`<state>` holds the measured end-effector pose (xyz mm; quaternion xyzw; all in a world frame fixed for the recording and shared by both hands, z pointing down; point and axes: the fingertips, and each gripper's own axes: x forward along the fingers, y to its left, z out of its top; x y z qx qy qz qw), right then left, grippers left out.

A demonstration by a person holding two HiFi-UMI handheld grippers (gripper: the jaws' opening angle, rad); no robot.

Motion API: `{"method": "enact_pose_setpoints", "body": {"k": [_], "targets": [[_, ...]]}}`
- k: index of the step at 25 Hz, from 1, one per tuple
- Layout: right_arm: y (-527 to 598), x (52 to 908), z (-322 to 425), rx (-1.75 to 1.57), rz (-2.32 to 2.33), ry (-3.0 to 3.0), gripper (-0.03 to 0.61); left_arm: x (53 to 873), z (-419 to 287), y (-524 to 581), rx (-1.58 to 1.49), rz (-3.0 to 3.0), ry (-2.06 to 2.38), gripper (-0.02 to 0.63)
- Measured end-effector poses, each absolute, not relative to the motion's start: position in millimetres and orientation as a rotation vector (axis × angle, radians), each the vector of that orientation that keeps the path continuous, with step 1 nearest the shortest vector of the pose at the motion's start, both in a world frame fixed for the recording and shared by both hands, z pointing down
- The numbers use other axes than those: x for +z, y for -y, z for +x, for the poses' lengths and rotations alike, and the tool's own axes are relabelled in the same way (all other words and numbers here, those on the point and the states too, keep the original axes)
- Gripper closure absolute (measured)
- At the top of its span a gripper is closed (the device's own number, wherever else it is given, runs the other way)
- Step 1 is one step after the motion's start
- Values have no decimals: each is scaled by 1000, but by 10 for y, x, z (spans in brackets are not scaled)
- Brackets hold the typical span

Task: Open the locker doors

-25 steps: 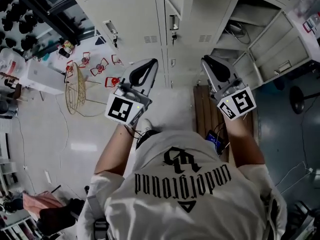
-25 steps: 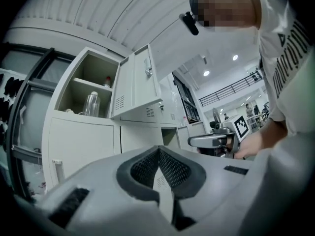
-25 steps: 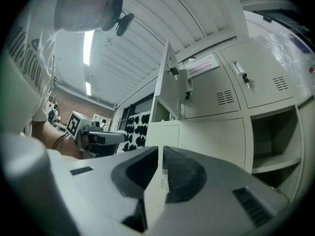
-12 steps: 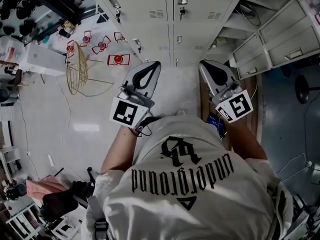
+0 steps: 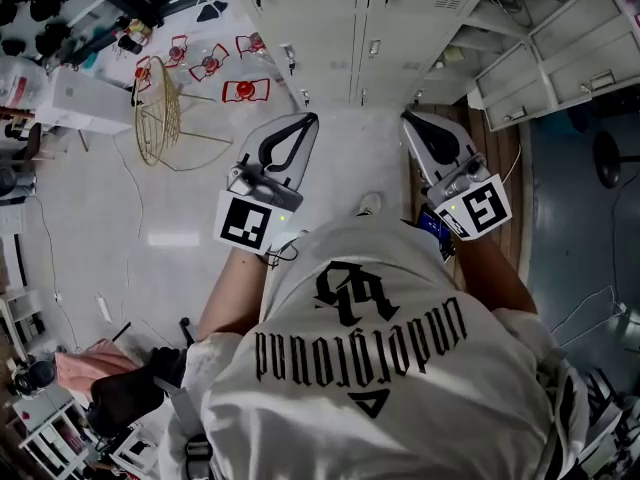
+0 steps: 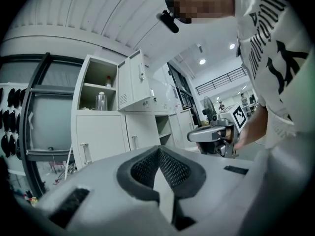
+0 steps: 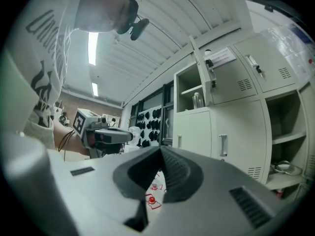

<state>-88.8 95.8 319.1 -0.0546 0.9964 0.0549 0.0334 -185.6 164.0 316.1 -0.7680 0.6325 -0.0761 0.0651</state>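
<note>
Two claws, both empty. Left claw (image 5: 306,121): ribbed black pads pressed together tip to tip, nothing between them. Right claw (image 5: 409,120): the same, jaws closed.

Both are over the pale glossy floor (image 5: 120,218), well apart from the lockers (image 5: 330,28) that stand along its far edge. The lockers are off-white painted sheet metal with flat rectangular panels, small slotted vents and upright bar handles.

The closed doors (image 5: 300,18) face me between the claws. The open doors (image 5: 545,63) at the right end hang outward and show bare shelves.

In the left gripper view an upper door (image 6: 132,85) also stands open beside a shelf that holds a clear bottle (image 6: 101,101).
</note>
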Motion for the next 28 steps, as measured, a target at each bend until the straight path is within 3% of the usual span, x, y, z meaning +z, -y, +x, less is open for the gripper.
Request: {"method": "enact_pose_setpoints", "body": {"k": [19, 28], "targets": [[-3042, 3155, -1038, 167, -371, -3102, 574, 3210, -2482, -3853, -146, -2379, -1882, 607], [-3143, 2969, -564, 235, -405, -3080, 574, 3059, -2102, -3983, -129, -2360, -1840, 607]]}}
